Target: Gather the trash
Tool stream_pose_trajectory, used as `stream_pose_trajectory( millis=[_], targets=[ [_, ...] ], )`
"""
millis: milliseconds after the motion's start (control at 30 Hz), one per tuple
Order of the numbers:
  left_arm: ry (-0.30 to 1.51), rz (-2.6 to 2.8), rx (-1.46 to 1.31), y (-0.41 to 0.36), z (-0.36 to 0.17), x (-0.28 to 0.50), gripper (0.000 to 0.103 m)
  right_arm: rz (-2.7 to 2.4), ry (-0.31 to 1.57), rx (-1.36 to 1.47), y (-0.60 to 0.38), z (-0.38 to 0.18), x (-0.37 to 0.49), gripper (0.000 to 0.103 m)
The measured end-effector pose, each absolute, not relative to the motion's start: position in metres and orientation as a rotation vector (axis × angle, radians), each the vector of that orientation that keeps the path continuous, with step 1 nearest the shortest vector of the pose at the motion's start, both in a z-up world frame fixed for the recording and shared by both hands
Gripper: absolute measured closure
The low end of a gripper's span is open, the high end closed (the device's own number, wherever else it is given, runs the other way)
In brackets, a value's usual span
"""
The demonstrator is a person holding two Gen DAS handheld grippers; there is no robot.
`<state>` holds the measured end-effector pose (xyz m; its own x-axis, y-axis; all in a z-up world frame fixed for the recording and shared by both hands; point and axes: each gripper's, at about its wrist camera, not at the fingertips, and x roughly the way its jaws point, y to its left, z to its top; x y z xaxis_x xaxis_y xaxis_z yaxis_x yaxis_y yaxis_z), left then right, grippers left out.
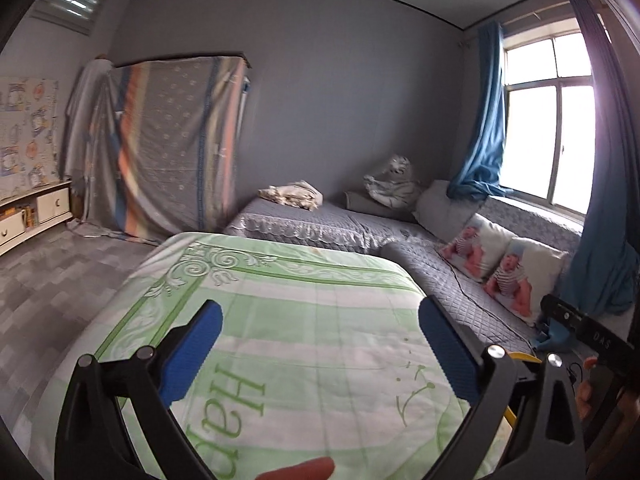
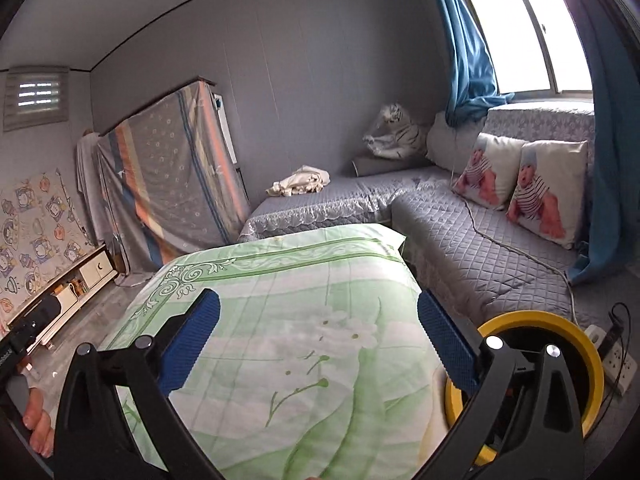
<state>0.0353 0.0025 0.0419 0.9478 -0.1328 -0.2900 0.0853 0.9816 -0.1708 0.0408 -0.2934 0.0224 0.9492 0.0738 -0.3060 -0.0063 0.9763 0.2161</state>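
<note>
A: Both tools are up over the green-and-white floral cloth covering the table (image 2: 304, 320); the left gripper (image 1: 320, 356), black-framed with blue ribbed pads, stands spread wide with nothing between its fingers; the right gripper (image 2: 320, 344) is the same, jaws far apart and empty.

B: And the trash itself; where is it?

A: I cannot point to any; the cloth looks bare in both views, with no wrapper or scrap lying on it; the only likely container is the round yellow-rimmed bin (image 2: 560, 344) on the floor just beside the table's right edge, mostly hidden behind the right gripper's arm, so what is inside I cannot tell.

B: So what could go wrong from here?

A: Mostly mistaking things; the crumpled cream cloth (image 1: 292, 194) on the grey quilted sofa (image 1: 472, 280) could pass for litter at this distance, and grabbing it would be an error; the white cable (image 2: 516, 252) trailing across the seat to the white power strip (image 2: 616, 364) by the bin could snag on a finger if the right hand swings low there.

B: Anything nearer?

A: The loose tablecloth; open pads dragged across it could bunch it up, and the bin sits close enough to be knocked over by a careless reach.
</note>
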Motion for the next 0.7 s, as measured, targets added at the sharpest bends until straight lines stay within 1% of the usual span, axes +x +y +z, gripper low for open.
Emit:
stream_pose_trajectory(
  millis=[333,533,700],
  targets=[
    [0.243,-0.017,-0.148,-0.002,0.029,-0.006,0.008,-0.041,0.205,0.18,-0.274,0.0,-0.001,0.008],
    [0.188,0.009,-0.145,-0.005,0.028,-0.017,0.008,-0.046,0.207,0.172,-0.268,-0.012,-0.006,0.008],
    [0.194,-0.009,-0.137,-0.009,0.029,-0.015,0.008,-0.037,0.233,0.165,-0.264,-0.019,-0.002,0.008]
  ],
)
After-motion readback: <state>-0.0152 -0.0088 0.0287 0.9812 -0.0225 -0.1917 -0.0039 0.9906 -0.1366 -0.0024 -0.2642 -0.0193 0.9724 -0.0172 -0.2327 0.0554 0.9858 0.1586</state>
